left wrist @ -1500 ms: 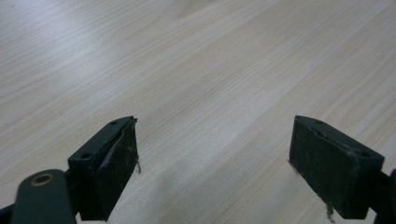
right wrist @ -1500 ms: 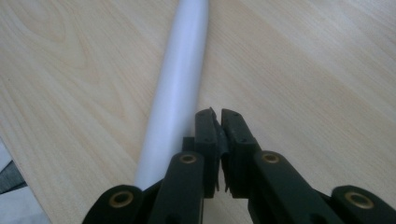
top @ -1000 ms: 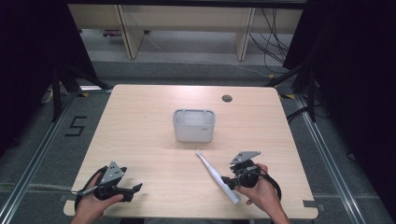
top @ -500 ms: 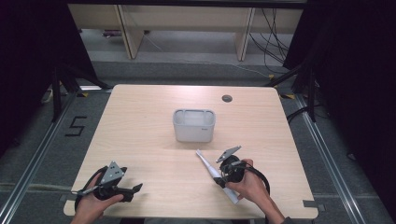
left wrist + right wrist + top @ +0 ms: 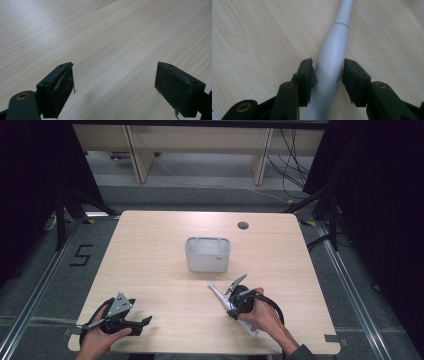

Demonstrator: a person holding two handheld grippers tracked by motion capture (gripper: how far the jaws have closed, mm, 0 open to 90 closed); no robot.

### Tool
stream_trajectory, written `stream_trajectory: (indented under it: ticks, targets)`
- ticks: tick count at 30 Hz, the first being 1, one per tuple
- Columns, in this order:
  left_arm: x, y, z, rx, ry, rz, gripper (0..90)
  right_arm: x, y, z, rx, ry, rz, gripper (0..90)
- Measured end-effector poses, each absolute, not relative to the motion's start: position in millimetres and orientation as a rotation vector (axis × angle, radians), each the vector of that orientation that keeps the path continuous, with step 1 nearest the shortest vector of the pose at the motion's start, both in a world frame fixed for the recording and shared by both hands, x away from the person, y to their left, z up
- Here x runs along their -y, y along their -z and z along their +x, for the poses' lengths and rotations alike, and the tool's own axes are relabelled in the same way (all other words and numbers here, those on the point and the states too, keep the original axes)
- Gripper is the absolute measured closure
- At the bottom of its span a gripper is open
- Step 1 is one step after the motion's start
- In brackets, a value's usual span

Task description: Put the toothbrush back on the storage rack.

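Grey and open-topped, the bin (image 5: 208, 254) stands mid-bench with nothing seen inside. The white tapered tool (image 5: 332, 62) lies flat on the bench (image 5: 150, 270) near its front edge, its long axis slanting and its thin tip toward the bin. In the right gripper view it is seen pinched by the right gripper (image 5: 327, 75), whose jaws have just been closing; the left gripper (image 5: 115, 87) is held with jaws spread over bare wood.

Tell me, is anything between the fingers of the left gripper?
No, the left gripper stands open over the bare wooden table, with nothing between its fingers.
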State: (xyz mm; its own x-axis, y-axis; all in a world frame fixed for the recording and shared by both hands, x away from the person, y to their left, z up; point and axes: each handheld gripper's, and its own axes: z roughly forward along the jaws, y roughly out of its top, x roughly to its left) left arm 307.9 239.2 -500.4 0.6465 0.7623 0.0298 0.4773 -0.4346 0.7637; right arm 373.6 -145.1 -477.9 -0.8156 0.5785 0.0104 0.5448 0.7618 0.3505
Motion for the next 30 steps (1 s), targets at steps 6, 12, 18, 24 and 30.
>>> stream_trajectory:
  ticks: [6, 12, 18, 24, 30]
  targets:
    - [-238.2, 500.5, 307.4, -0.961, -0.469, 2.095, 15.1, 141.3, 477.3, 378.1, -2.887, -0.432, 0.890, 64.7]
    - [-237.9, 501.4, 307.6, -0.955, -0.467, 2.086, 15.1, 135.3, 478.0, 379.0, -2.913, -0.370, 0.855, 65.6]
    - [-239.0, 500.8, 308.3, -0.959, -0.480, 2.111, 15.1, 132.3, 477.7, 381.1, -2.934, -0.332, 0.822, 65.7]
    - [-238.4, 501.3, 307.9, -0.950, -0.467, 2.100, 15.1, 131.0, 477.2, 384.1, -2.959, -0.312, 0.828, 66.1]
    - [-238.9, 501.1, 308.5, -0.951, -0.483, 2.106, 15.1, 128.0, 477.3, 386.7, -2.970, -0.258, 0.796, 66.4]
